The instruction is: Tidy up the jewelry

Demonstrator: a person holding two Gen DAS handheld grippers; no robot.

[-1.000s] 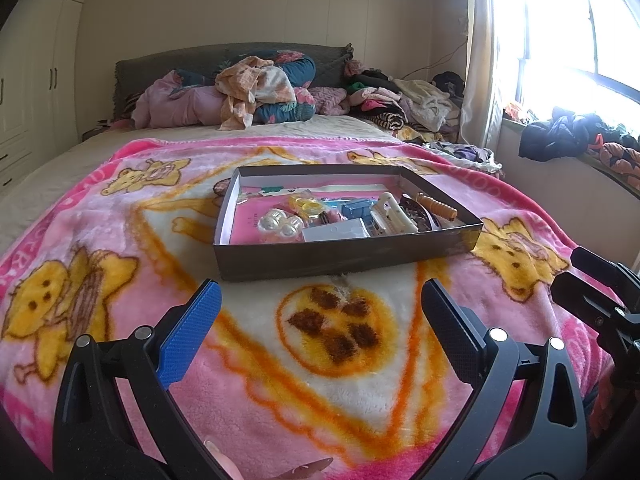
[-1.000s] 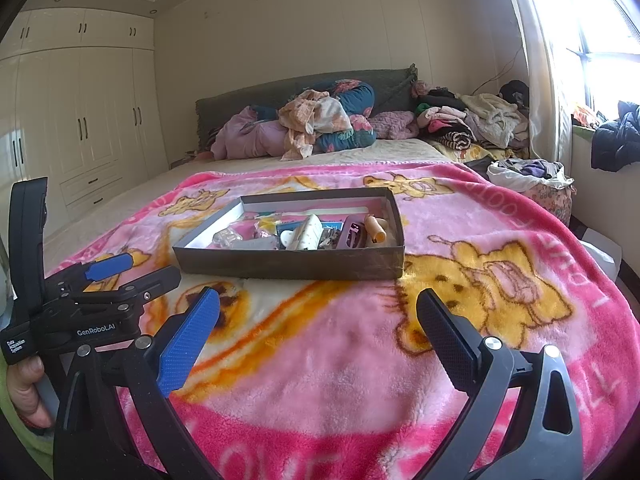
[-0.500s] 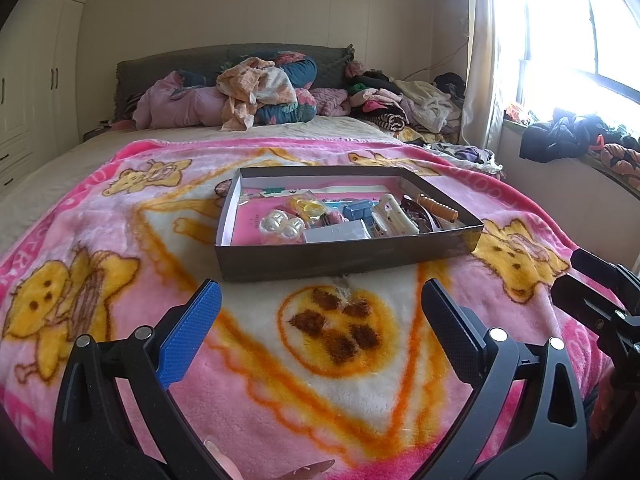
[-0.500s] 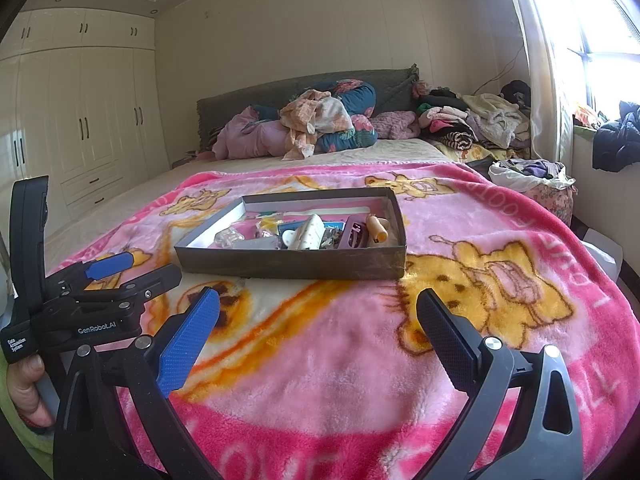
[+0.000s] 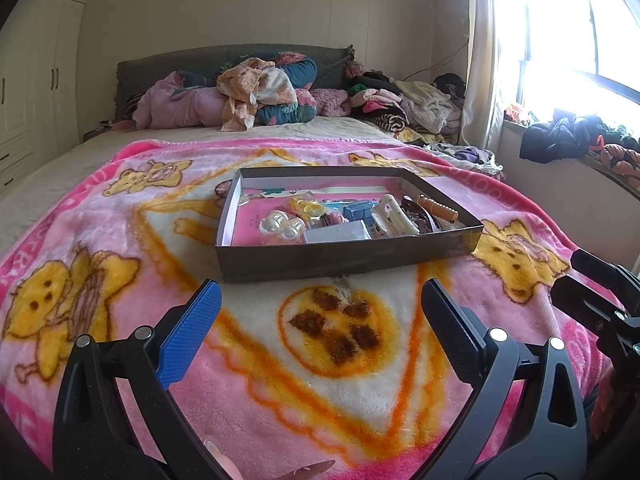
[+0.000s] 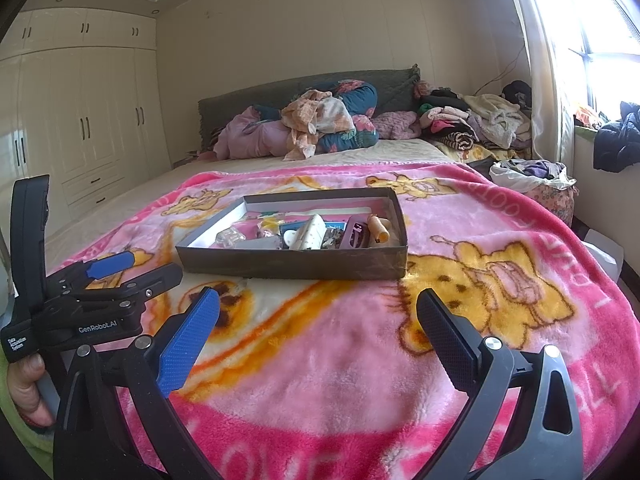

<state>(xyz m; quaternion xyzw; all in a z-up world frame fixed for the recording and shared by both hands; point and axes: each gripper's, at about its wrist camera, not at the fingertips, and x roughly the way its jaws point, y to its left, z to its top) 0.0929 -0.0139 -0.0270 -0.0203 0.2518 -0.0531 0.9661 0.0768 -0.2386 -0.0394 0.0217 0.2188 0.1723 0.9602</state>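
A shallow dark box lies on the pink blanket ahead of both grippers. It holds several jewelry items: a bag of pearl pieces, a white clip, a blue piece, an orange clip, a purple clip. My left gripper is open and empty, short of the box's near wall. My right gripper is open and empty, further back and to the right. The left gripper also shows in the right wrist view, and the right gripper at the left wrist view's right edge.
Piled clothes and bedding lie at the headboard, more clothes at the back right. White wardrobes stand left. A window sill with dark clothes is on the right; a bag sits beside the bed.
Both grippers have stayed open and almost still; the view has shifted only slightly. Nothing in the box has moved.
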